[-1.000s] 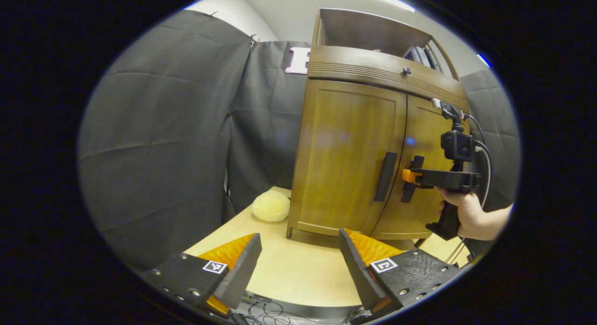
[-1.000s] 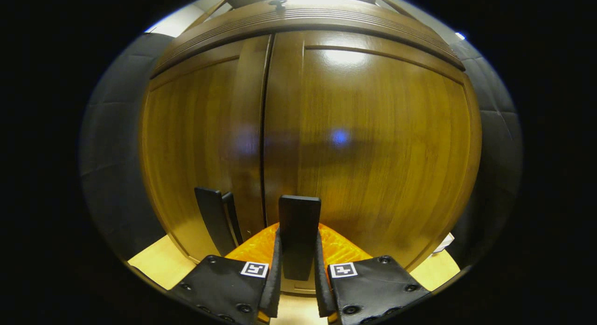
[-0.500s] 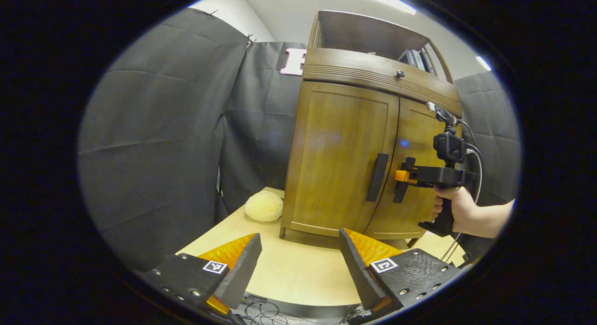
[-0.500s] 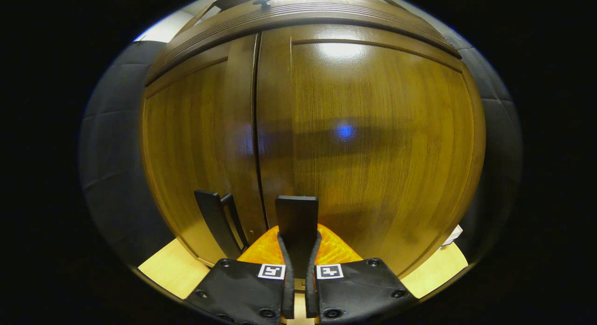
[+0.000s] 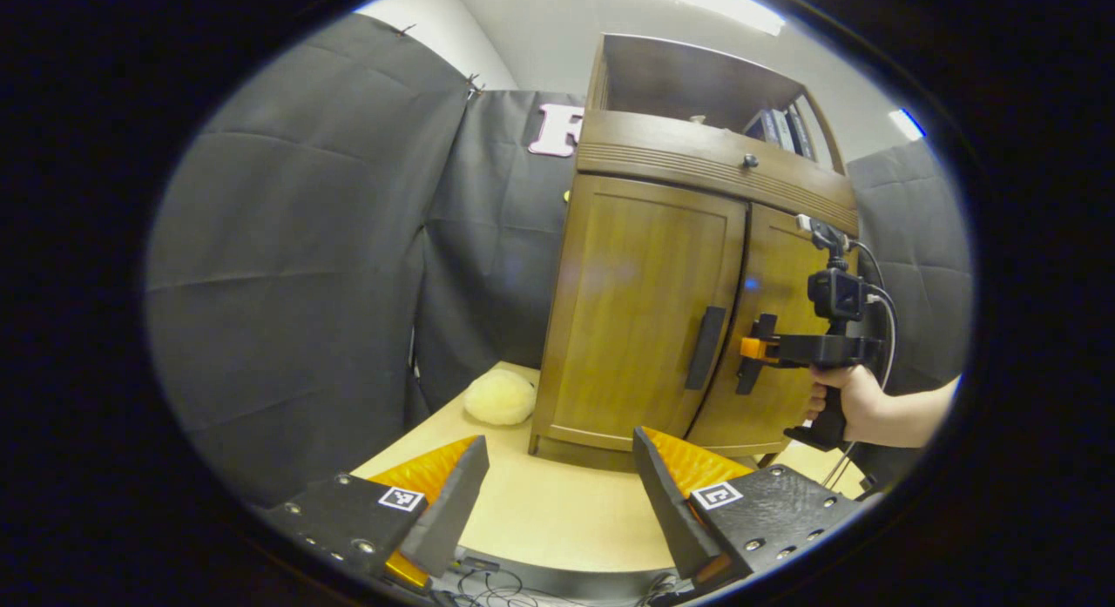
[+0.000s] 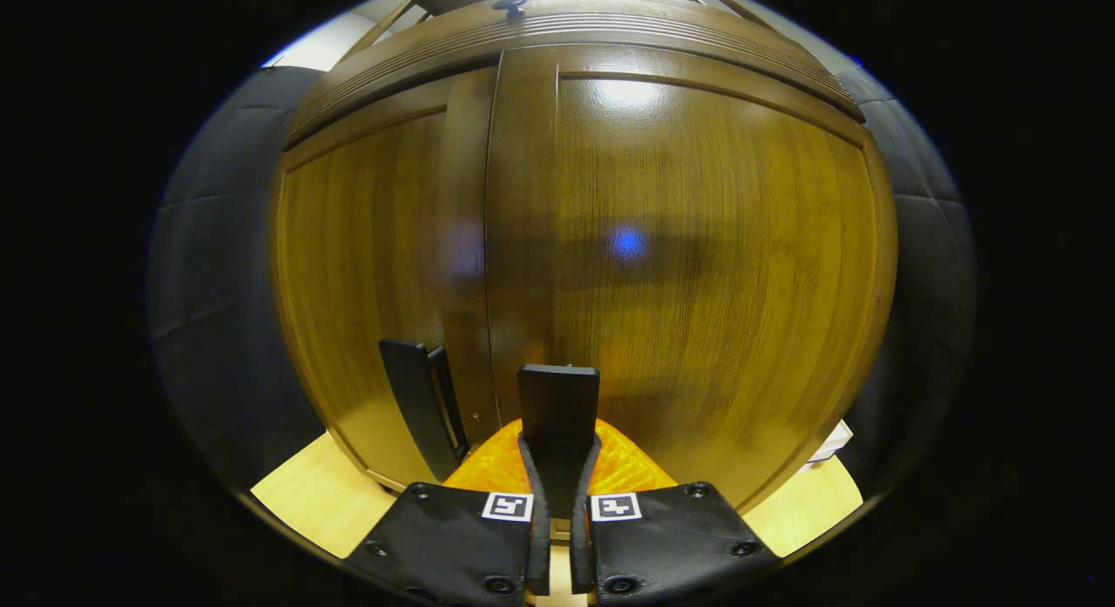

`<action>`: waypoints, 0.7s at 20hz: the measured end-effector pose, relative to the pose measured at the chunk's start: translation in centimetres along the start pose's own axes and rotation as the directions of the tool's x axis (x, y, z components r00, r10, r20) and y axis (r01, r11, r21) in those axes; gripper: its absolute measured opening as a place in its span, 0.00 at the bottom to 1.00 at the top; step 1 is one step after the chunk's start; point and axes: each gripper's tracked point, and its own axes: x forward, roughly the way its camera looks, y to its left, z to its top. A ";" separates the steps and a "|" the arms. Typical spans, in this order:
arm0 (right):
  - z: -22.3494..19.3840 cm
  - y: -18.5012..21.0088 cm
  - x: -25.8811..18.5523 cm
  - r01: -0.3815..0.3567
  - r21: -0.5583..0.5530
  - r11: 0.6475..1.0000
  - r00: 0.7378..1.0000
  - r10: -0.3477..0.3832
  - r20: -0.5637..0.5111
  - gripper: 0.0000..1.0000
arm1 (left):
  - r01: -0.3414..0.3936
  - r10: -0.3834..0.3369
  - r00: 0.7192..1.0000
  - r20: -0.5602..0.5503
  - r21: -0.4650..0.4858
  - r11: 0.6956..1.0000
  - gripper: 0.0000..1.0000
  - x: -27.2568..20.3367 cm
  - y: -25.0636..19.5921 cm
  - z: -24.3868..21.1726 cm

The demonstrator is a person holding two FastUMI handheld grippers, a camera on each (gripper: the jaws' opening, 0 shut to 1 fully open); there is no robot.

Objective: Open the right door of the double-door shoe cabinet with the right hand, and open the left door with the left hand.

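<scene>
Pinching the right door's handle point(image 6: 558, 415) between both pads of the right gripper point(image 6: 557, 511), the black bar standing upright in the narrow gap, orange finger backs flaring to either side. Seen from the left gripper view, that same gripper point(image 5: 756, 349) reaching in from the right, a hand point(image 5: 849, 396) wrapped around its grip, a cable trailing down from it. Holding back and low on the near side, the left gripper point(image 5: 557, 494) spread wide with nothing between its fingers, hovering over the pale tabletop point(image 5: 557, 520). Beyond, standing on that table, the shoe cabinet point(image 5: 697, 267), the left door point(image 5: 645, 311) looking shut, its own black handle point(image 5: 704, 347) just left of the centre seam and untouched. Right door point(image 6: 697, 267) apparently just starting to lift off the frame at the seam (hard to be sure through the fisheye bulge). Lying to the left of the cabinet, near the cloth wall, a cream fluffy ball point(image 5: 498, 396). Judging the step in hand: opening the right door, grip made, swing barely begun if at all. Next, calling for a pull toward the near side along the hinge's arc, keeping the pinch firm; then bringing the left gripper forward to the left handle.
</scene>
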 end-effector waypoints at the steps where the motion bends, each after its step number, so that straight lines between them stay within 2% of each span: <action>1: 0.0 0.0 0.0 -0.005 -0.003 1.000 1.000 0.005 0.000 0.11 | -0.002 0.002 1.000 -0.001 0.000 1.000 0.96 -0.2 0.1 -0.1; 3: 0.2 0.0 -0.2 -0.015 -0.006 1.000 1.000 0.015 -0.004 0.07 | 0.001 -0.001 1.000 -0.003 -0.003 1.000 0.96 -0.7 0.2 -0.4; 5: 0.0 0.1 0.0 -0.024 -0.008 1.000 1.000 0.024 -0.006 0.14 | 0.009 -0.009 1.000 -0.003 -0.003 1.000 0.96 -1.3 0.2 -0.8; 6: 0.0 0.1 0.0 -0.027 -0.010 1.000 1.000 0.027 -0.004 0.07 | 0.012 -0.012 1.000 -0.002 0.000 1.000 0.96 -1.4 0.2 -0.8; 8: 0.3 0.1 0.0 -0.032 -0.012 0.999 0.999 0.032 -0.001 0.14 | 0.022 -0.022 1.000 0.002 0.003 1.000 0.96 -1.7 -0.3 -0.6; 14: 0.5 0.2 0.2 -0.046 -0.008 0.999 0.999 0.046 -0.003 0.11 | 0.068 -0.068 0.998 0.005 0.017 0.998 0.96 -1.9 -2.4 -0.7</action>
